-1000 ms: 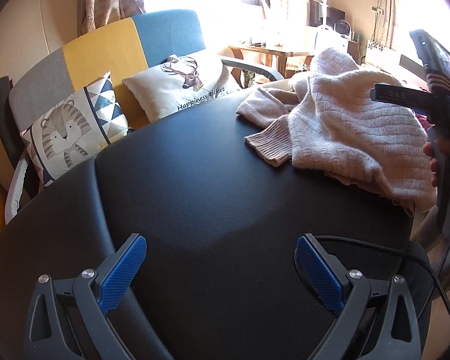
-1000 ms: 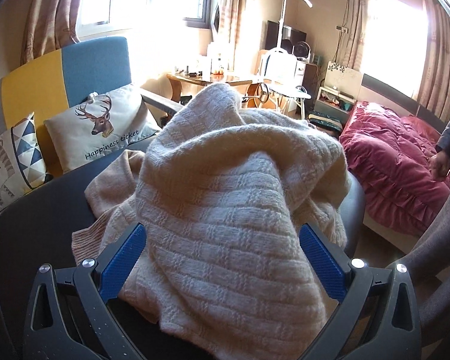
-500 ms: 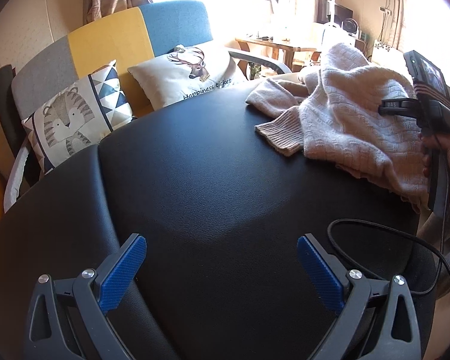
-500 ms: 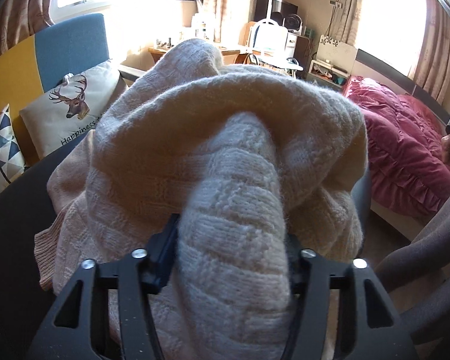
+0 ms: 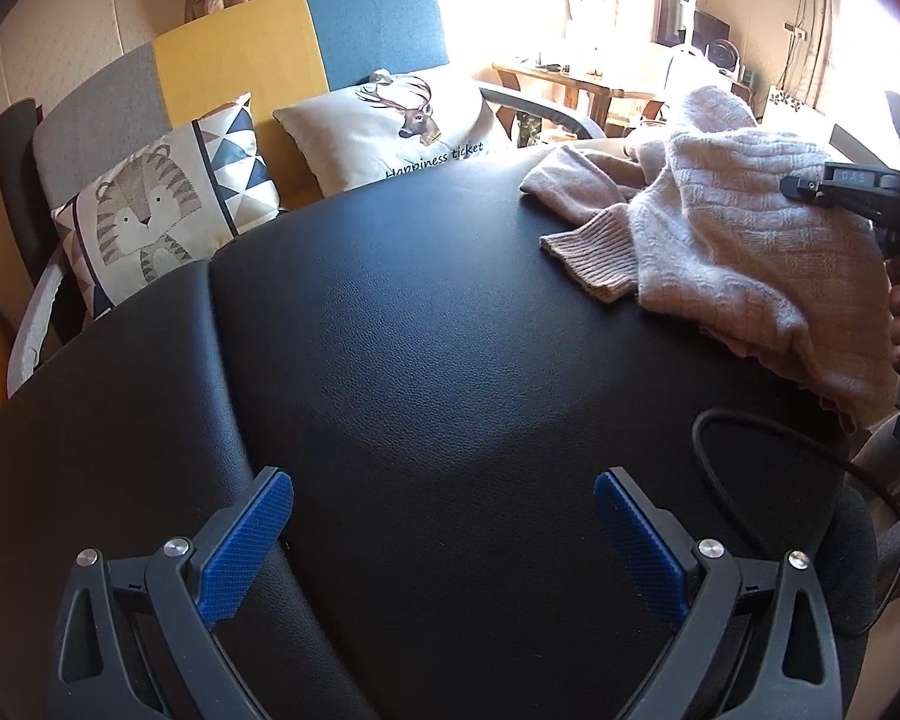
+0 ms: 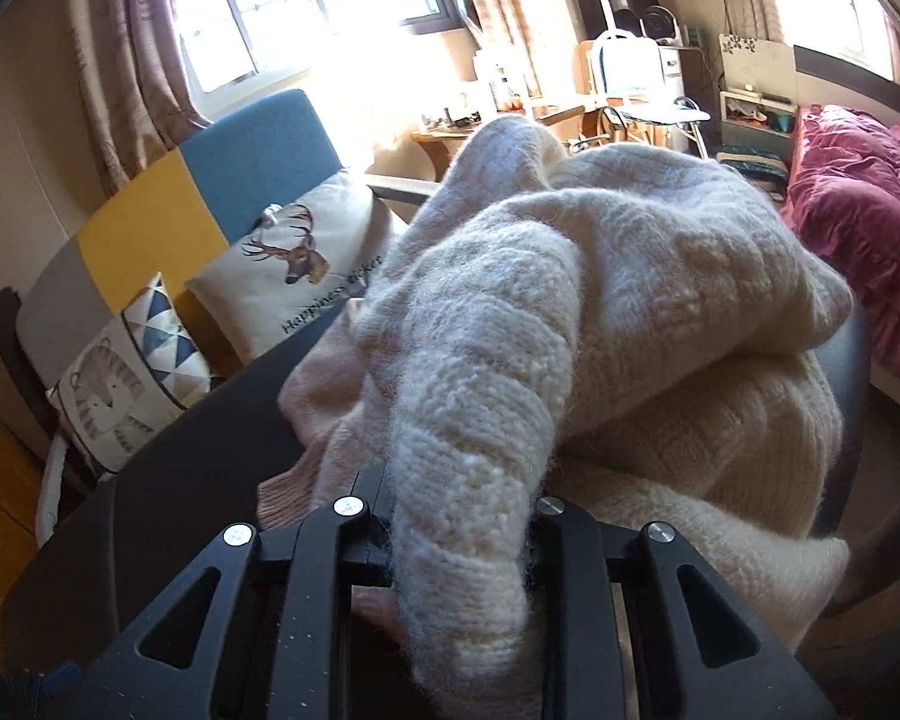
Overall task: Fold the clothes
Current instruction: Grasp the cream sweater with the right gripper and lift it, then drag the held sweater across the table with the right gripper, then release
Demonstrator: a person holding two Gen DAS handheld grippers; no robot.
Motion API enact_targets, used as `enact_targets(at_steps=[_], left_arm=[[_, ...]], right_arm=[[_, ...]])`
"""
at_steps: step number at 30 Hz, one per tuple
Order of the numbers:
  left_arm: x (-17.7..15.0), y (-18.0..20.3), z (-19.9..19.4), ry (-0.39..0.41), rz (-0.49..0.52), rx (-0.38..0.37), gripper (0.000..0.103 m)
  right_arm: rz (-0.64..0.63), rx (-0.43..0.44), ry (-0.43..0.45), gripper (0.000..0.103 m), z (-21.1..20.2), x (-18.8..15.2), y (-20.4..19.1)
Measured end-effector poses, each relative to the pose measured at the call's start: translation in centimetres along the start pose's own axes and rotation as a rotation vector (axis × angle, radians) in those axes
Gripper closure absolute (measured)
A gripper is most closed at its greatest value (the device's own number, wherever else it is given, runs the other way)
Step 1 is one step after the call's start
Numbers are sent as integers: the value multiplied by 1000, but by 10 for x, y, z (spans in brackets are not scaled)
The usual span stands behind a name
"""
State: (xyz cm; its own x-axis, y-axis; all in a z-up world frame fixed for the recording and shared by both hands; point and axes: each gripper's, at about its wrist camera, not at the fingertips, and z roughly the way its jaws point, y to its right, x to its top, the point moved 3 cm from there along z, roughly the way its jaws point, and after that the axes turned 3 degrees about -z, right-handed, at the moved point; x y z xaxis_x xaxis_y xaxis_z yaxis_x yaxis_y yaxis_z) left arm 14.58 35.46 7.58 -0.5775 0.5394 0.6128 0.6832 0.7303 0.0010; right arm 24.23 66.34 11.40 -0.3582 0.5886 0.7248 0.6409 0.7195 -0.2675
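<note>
The tabletop (image 5: 450,360) is black with a fine leather-like grain, and a seam runs across it on the left, from the far edge toward the near edge. A cream knitted sweater (image 5: 750,240) lies crumpled on its far right part, one ribbed cuff (image 5: 594,258) flat on the black surface and pointing left. A black cable (image 5: 750,426) loops onto the near right edge. The middle and left of the surface are bare.

sweater (image 5: 744,240) on table (image 5: 426,372) R side, cushions (image 5: 390,132) behind
</note>
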Motion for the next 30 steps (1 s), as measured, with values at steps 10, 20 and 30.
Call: enact_targets(at_steps=[10,20,30], left_arm=[[0,-38,-4,6,-83,54,0],[-19,-111,-20,9,-210,145,0],[-50,-180,-40,18,-321,237,0]], right_arm=[[-75,220,-6,81,-31,-10,-85],[-231,437,-88,81,-44,-58,-216],[-377,586,-184,81,-39,-114,-315]])
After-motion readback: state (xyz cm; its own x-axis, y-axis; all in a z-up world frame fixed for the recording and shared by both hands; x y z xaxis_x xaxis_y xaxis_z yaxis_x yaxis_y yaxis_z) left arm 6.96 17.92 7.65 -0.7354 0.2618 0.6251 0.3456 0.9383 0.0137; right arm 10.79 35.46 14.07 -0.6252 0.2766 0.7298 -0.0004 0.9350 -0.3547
